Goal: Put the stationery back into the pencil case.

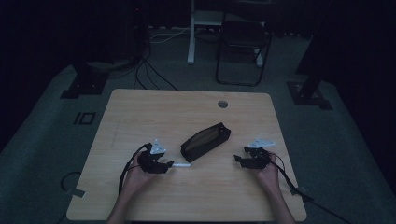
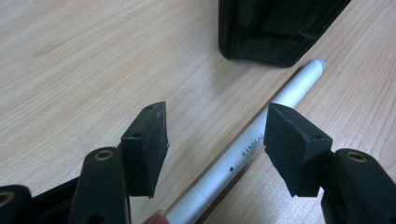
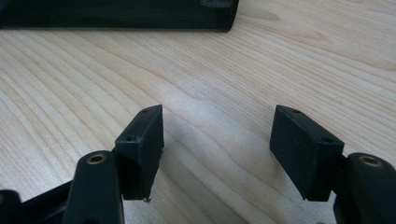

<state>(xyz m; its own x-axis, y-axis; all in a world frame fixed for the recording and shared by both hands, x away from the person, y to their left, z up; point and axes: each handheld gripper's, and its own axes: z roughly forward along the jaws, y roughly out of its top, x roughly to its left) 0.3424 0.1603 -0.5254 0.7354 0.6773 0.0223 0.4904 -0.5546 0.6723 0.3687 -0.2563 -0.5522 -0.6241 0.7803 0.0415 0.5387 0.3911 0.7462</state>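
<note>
A white pen [image 1: 180, 164] lies on the wooden table [image 1: 154, 112], just in front of a black zip pouch [image 1: 205, 141]. My left gripper [image 1: 164, 165] rests low on the table with its jaws open around the pen's near end. In the left gripper view the pen [image 2: 243, 154] runs slantwise between the pads of the left gripper [image 2: 217, 144], close to the right pad, and points at the pouch [image 2: 275, 28]. A fingertip shows at the pen's near end. My right gripper [image 1: 239, 159] sits right of the pouch; in its own view the right gripper [image 3: 217, 144] stands open over bare wood, with the pouch [image 3: 116, 14] beyond.
A round cable hole [image 1: 222, 104] sits near the table's far edge. Beyond the table stand a dark chair [image 1: 243, 42] and a white post [image 1: 191, 32], with cables on the floor. Each gripper trails a cable toward the near edge.
</note>
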